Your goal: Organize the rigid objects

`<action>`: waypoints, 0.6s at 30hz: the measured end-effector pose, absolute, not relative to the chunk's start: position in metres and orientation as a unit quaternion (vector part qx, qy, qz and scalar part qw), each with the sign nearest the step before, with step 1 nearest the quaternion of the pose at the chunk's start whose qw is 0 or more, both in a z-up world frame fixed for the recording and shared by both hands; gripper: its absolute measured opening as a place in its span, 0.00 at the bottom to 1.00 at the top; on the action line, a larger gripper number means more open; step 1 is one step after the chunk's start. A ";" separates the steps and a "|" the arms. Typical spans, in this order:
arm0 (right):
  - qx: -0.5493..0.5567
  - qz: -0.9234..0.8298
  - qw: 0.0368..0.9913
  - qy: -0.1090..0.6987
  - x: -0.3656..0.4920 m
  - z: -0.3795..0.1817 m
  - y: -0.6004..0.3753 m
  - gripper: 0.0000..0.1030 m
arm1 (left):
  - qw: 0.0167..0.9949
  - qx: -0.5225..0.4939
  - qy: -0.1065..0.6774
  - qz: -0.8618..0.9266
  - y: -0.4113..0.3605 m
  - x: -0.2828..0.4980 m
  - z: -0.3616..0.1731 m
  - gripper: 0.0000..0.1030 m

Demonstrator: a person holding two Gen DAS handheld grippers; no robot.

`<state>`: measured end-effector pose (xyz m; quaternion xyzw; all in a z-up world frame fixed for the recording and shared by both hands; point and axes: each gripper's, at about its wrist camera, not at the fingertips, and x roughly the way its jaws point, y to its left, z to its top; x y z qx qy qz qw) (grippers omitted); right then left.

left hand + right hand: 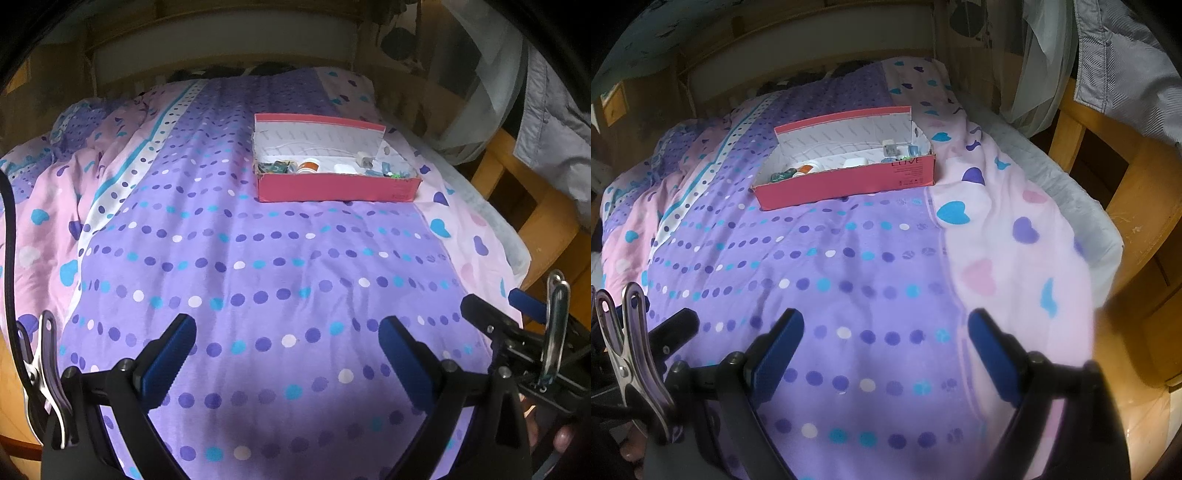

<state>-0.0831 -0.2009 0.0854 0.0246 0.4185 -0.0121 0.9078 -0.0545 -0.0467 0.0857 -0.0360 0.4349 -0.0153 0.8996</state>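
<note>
A pink cardboard box [334, 188] [849, 186] with a white lining lies far out on the purple dotted bedspread [258, 277] [849, 266]. Inside it sit several small items: an orange-capped bottle [309, 166] [805, 170], a white case [345, 168] [856, 162], a white plug [364, 160] [889, 147] and small teal pieces. My left gripper [287, 325] hangs open over the near part of the bed, nothing between its blue pads. My right gripper [886, 319] is open too, empty, beside it on the right; its fingers [480, 306] show at the left view's right edge.
The wooden bed frame [1137, 206] runs along the right side, with grey and white cloth [1115, 51] hanging over it. A headboard [221, 40] closes the far end. A metal clip [44, 373] [624, 354] is fastened on each gripper's body.
</note>
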 end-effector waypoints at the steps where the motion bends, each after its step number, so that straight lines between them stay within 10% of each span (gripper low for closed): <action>1: 0.025 -0.012 0.908 0.418 -0.084 0.086 -0.200 0.90 | 0.900 -0.036 0.435 -0.015 -0.046 -0.055 0.086 0.98; 18: 0.024 -0.013 0.908 0.419 -0.086 0.086 -0.200 0.90 | 0.899 -0.036 0.436 -0.013 -0.045 -0.053 0.084 0.98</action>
